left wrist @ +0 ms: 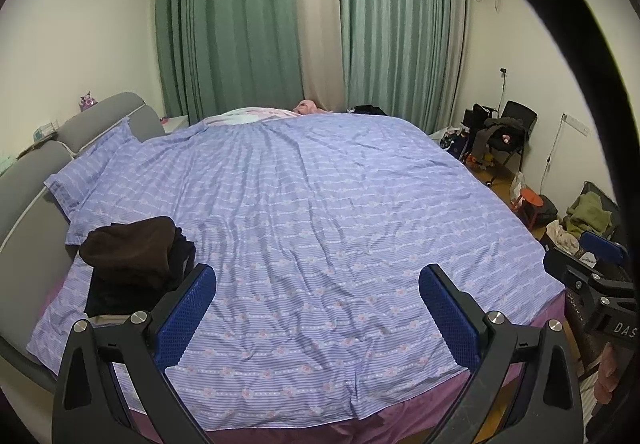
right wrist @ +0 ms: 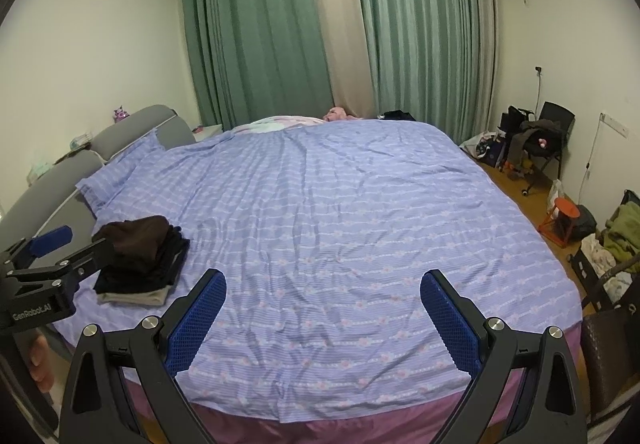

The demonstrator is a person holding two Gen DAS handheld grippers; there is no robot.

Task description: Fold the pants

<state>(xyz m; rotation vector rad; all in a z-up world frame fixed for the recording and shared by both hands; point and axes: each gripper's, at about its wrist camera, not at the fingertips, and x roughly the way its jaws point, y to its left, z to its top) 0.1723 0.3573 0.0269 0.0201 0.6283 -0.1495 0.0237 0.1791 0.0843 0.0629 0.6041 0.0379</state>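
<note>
A stack of folded pants (left wrist: pixel 132 264), brown on top of black and beige, lies on the left side of the bed's purple striped cover (left wrist: pixel 320 212). It also shows in the right wrist view (right wrist: pixel 140 256). My left gripper (left wrist: pixel 318 300) is open and empty above the near edge of the bed, the stack just left of its left finger. My right gripper (right wrist: pixel 322 304) is open and empty over the near edge too. The left gripper (right wrist: pixel 52 248) shows at the left of the right wrist view, and the right gripper (left wrist: pixel 592 264) at the right of the left wrist view.
A grey headboard (left wrist: pixel 36 180) and pillow (left wrist: pixel 92 168) are at the left. Green curtains (left wrist: pixel 248 24) hang behind the bed. A chair with clothes (right wrist: pixel 540 140), an orange stool (right wrist: pixel 562 220) and piled clothes (right wrist: pixel 620 236) stand on the floor at the right.
</note>
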